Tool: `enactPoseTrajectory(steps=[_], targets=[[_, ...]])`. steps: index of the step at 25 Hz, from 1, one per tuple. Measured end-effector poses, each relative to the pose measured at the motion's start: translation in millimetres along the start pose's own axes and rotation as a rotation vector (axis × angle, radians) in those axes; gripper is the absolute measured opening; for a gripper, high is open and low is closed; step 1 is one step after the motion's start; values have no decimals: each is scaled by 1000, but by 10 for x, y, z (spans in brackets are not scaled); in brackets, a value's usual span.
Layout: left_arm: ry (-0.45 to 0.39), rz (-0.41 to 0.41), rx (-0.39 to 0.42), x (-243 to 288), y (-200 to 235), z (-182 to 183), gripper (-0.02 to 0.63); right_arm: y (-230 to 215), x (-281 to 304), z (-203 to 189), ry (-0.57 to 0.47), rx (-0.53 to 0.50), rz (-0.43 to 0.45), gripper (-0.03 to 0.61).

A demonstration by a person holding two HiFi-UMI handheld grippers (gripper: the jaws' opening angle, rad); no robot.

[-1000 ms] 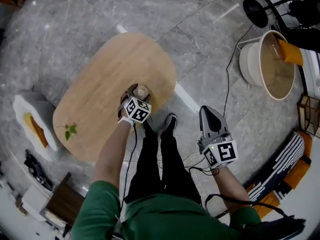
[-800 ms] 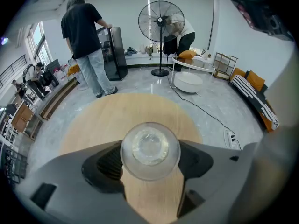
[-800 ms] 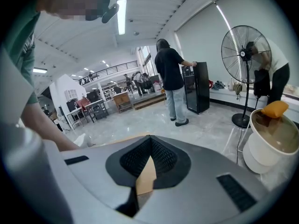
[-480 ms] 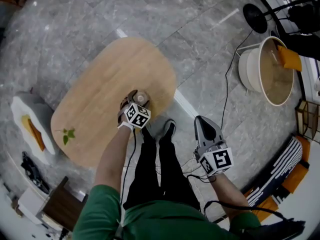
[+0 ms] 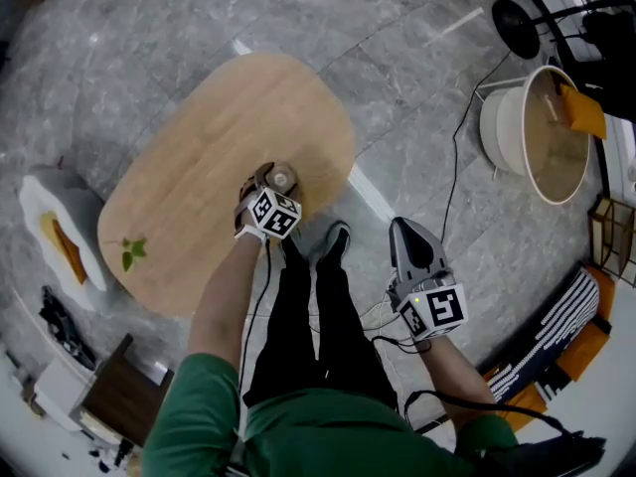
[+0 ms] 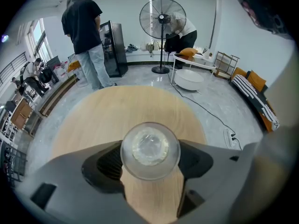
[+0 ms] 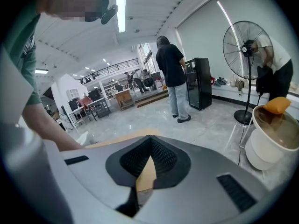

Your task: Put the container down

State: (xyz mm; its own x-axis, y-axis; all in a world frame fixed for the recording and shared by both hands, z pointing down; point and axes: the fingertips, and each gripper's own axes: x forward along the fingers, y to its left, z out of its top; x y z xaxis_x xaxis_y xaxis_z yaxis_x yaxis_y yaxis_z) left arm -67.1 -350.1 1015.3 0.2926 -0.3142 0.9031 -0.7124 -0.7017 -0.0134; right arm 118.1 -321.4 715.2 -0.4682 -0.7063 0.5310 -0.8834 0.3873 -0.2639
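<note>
A small clear round container sits between the jaws of my left gripper, which is shut on it over the near end of the oval wooden table. From the head view the container shows just beyond the left gripper, near the table's right edge. Whether the container touches the tabletop cannot be told. My right gripper hangs off the table over the grey floor, shut with nothing in it; its jaws meet at the tips.
A green leaf sprig lies at the table's left end. A white round tub stands at the right, a white low seat at the left. A floor fan and a standing person are beyond the table. Cables cross the floor.
The left gripper with the container has barely shifted on the table. The right gripper has stayed beside the legs, drifting only slightly.
</note>
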Motion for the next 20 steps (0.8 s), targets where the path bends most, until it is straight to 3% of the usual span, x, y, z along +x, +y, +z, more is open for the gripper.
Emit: enactPoseTrajectory(steps=[10, 20], targets=[[-30, 8, -4, 124, -23, 33, 344, -29, -3, -182, 11, 6, 6, 14], [-49, 28, -118, -92, -21, -30, 368, 10, -82, -64, -24, 1, 16, 14]])
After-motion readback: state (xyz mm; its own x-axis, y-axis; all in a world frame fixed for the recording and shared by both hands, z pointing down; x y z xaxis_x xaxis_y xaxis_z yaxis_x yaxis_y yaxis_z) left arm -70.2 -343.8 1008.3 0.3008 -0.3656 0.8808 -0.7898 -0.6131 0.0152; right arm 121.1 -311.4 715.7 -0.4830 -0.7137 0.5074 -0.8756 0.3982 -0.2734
